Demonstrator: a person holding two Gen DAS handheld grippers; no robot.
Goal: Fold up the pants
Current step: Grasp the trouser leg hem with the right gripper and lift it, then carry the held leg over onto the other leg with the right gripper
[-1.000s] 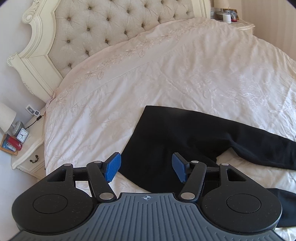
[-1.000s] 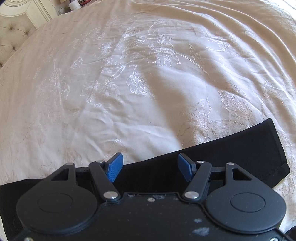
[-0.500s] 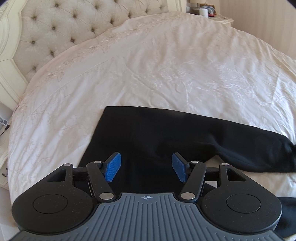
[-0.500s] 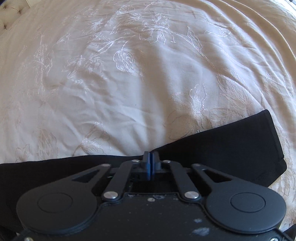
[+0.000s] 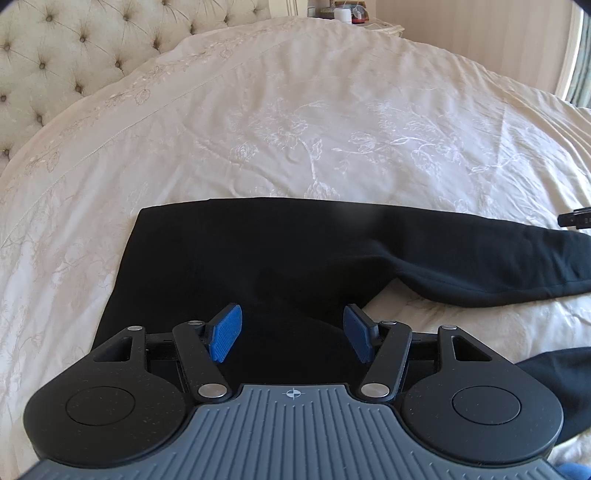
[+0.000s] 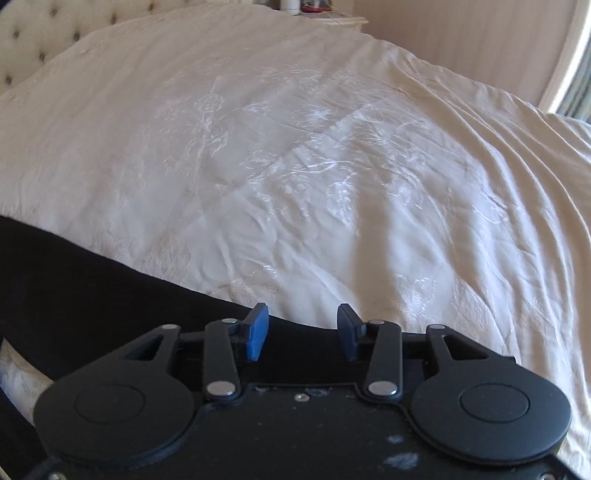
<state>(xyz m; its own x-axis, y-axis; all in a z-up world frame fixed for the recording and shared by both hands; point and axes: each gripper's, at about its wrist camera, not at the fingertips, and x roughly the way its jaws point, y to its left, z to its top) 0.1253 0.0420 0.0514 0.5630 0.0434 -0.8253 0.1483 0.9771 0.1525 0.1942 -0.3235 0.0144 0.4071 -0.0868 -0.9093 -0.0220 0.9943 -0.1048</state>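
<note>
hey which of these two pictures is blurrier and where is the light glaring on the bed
Right wrist view: softer overall, the bedspread and headboard smeared; sheen glares off the embroidered middle. Left wrist view: sharper, stitching crisp, edges bowed by the fisheye; the pants read as flat black with almost no detail.

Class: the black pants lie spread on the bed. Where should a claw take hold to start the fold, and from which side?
Grip the far leg's cuff end of the pants, coming from the right: that leg lies flat and straight with a free edge, ready to swing over.
</note>
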